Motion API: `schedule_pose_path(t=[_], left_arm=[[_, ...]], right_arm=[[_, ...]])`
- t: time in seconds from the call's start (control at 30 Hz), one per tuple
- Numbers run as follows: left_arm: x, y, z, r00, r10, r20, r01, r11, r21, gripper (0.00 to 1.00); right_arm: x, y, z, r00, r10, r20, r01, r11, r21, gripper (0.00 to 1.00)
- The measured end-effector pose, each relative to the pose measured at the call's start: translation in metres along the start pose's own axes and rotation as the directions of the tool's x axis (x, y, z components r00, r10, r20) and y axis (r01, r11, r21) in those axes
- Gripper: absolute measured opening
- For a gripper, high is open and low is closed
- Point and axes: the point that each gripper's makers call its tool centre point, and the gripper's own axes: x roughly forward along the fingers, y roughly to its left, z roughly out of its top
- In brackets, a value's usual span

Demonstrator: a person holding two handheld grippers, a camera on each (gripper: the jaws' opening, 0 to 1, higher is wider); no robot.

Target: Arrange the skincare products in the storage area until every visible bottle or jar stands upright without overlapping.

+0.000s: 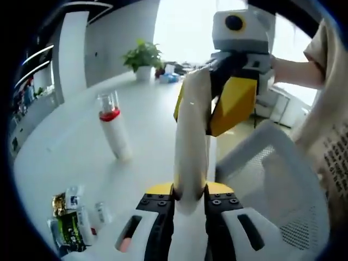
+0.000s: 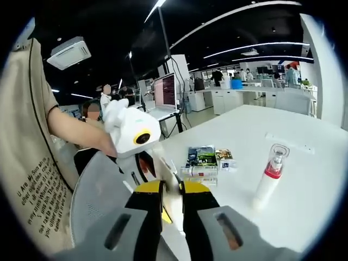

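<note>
A tall white tube (image 1: pixel 190 141) runs up the middle of the left gripper view, held off the table. My left gripper (image 1: pixel 189 191) is shut on its lower end, and my right gripper (image 1: pixel 209 100) comes in from the upper right and is shut on its upper end. In the right gripper view, a strip of the same white tube (image 2: pixel 173 202) sits between the closed jaws of my right gripper (image 2: pixel 172 187). A white pump bottle (image 1: pixel 115 133) with a red band and a clear cap (image 2: pixel 271 179) stands upright on the white table (image 1: pixel 65 157).
Several flat sachets (image 1: pixel 70 223) lie in a small pile on the table (image 2: pixel 205 159). A white mesh chair (image 1: pixel 277 185) stands close beside the table edge. A potted plant (image 1: pixel 142 57) sits at the table's far end. The person's arm (image 2: pixel 76 130) reaches across.
</note>
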Motion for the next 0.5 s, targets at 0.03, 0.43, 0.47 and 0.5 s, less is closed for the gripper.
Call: schedule_pose_path(t=[0.03,0.43,0.47,0.5], left_arm=[[0.001,0.0,-0.001,1.0,-0.002,-0.005,0.002,1.0,0.0,0.17],[0.011,0.005,-0.012,0.999,0.002,-0.034,-0.001,0.999,0.04,0.17],[0.012,0.006,-0.013,0.999,0.006,-0.038,-0.004,0.999,0.048,0.17],[0.012,0.006,-0.015,0.999,0.01,-0.042,-0.008,0.998,0.056,0.17]], right_arm=[[0.0,-0.001,-0.002,1.0,-0.002,-0.004,0.002,1.0,0.002,0.12],[0.003,-0.007,-0.016,0.998,-0.026,-0.049,0.026,1.0,-0.003,0.12],[0.004,-0.007,-0.017,0.998,-0.026,-0.055,0.026,1.0,-0.006,0.12],[0.005,-0.007,-0.019,0.998,-0.028,-0.065,0.027,1.0,-0.014,0.12]])
